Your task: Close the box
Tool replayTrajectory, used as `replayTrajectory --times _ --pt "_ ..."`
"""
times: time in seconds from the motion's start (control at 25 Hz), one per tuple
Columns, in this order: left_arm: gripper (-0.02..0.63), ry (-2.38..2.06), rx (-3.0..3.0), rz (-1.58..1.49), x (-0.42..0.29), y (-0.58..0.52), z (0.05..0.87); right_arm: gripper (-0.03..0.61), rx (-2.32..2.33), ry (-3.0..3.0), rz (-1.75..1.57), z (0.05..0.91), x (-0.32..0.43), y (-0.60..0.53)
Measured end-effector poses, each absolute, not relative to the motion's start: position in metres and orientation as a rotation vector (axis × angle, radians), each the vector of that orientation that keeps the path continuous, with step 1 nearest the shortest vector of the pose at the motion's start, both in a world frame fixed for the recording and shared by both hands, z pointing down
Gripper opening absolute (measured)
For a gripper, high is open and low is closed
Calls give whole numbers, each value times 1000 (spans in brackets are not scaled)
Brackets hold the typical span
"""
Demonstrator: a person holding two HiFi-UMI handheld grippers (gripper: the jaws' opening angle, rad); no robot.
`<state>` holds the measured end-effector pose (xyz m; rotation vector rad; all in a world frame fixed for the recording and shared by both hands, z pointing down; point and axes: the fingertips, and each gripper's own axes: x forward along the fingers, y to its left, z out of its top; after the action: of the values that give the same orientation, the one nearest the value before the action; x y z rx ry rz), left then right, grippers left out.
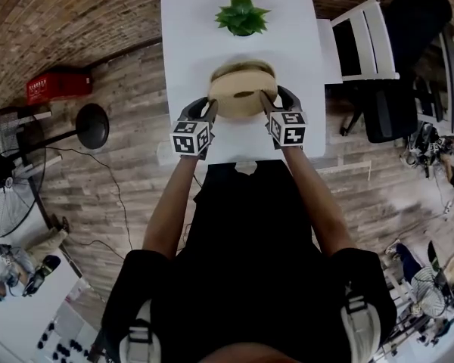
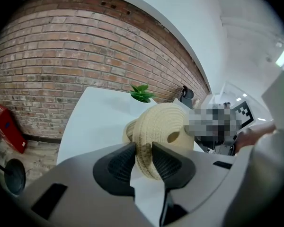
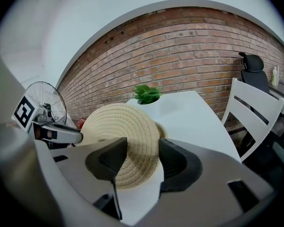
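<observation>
Head view overhead; gripper views closely share lid (image 3: 116, 126).

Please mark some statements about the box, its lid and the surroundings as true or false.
1. The left gripper and the right gripper both clamp the woven lid. True.
2. The lid is seated on the box. False: it is held tilted, off the box.
3. The plant stands on the white table, beyond the box. True.
4. The chair beside the table is red. False: it is white.
5. The lid has a hole in its middle. True.
</observation>
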<state>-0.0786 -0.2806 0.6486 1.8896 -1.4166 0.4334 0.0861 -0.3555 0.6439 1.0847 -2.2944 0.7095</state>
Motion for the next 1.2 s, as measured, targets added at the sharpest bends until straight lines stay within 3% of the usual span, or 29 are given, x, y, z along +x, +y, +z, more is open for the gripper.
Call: replayTrajectory --times 1.2 --pt "141 -1478 1841 441 -86 -333 673 219 973 -2284 685 667 71 -414"
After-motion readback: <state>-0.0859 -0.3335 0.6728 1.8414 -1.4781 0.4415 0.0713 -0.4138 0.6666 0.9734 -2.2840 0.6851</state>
